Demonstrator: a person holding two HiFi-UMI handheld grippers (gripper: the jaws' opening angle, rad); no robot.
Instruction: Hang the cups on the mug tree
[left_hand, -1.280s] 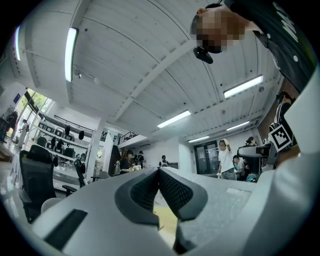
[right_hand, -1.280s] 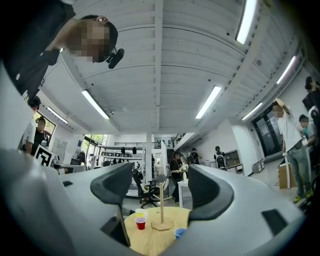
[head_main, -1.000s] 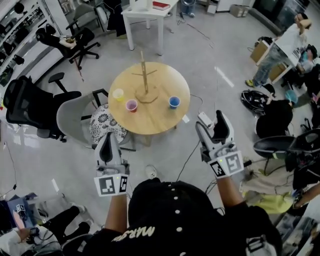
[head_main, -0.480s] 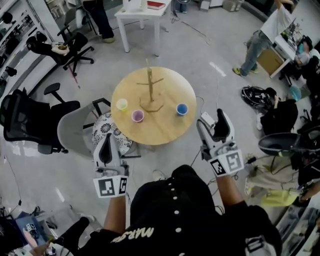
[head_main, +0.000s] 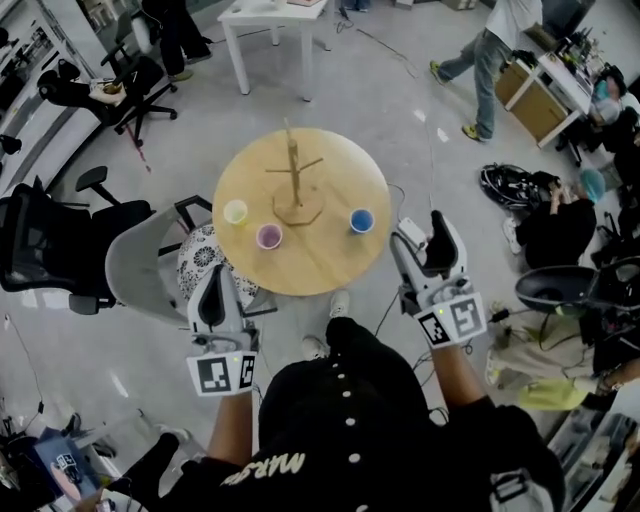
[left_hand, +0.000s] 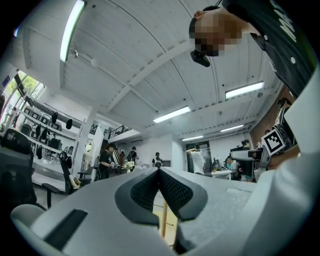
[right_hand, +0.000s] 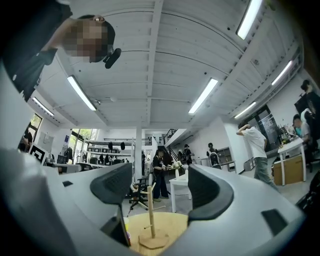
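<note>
A round wooden table (head_main: 330, 265) carries a wooden mug tree (head_main: 293, 180) with bare pegs. A yellow cup (head_main: 236, 212), a pink cup (head_main: 268, 236) and a blue cup (head_main: 361, 220) stand on the top around the tree's base. My left gripper (head_main: 212, 275) is held short of the table's near left edge, shut with nothing in it; in the left gripper view its pads (left_hand: 160, 172) meet at the tip. My right gripper (head_main: 425, 235) hovers off the table's right edge, open and empty. The mug tree (right_hand: 150, 210) shows between its pads.
A grey chair (head_main: 140, 255) and a patterned stool (head_main: 205, 255) stand against the table's left side, with black office chairs (head_main: 45, 230) further left. A white table (head_main: 270, 15) stands behind. Bags (head_main: 510, 190) and a cable (head_main: 385, 300) lie on the floor to the right. People walk at the back.
The table with its cups and tree has drawn closer to both grippers as the person stepped forward. Both jaws stand as before. A person at the back right has walked on.
</note>
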